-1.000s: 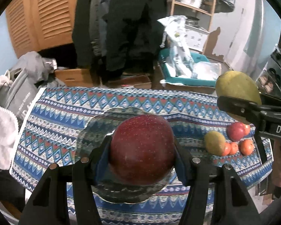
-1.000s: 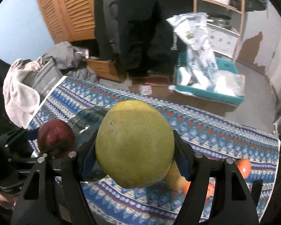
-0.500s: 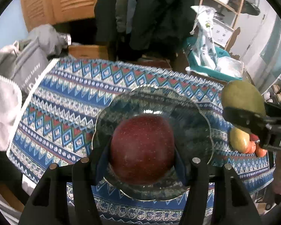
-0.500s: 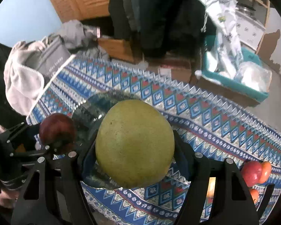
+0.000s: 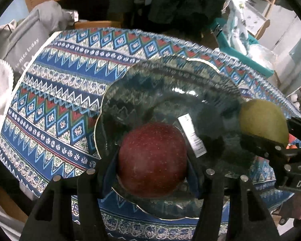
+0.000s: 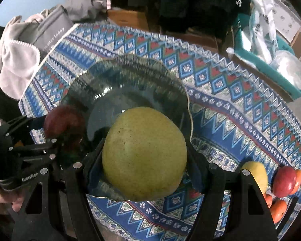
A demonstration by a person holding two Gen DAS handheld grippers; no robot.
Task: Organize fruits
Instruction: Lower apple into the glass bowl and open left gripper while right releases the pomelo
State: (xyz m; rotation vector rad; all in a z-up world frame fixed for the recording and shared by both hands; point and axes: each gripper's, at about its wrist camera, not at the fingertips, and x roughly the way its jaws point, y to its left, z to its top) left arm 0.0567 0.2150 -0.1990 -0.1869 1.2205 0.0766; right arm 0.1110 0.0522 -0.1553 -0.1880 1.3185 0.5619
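Both fruits have been brought down over the glass plate (image 5: 170, 76), the red apple (image 5: 152, 159) clamped in the left gripper (image 5: 153, 170), the green pear (image 6: 144, 153) in the right gripper (image 6: 145, 172), so release is judged imminent

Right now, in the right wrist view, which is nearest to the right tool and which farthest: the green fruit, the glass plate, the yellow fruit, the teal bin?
1. Green fruit: gripped in the right tool.
2. Glass plate: directly under and ahead of it.
3. Yellow fruit: on the cloth, off to the right.
4. Teal bin: beyond the table, upper right.
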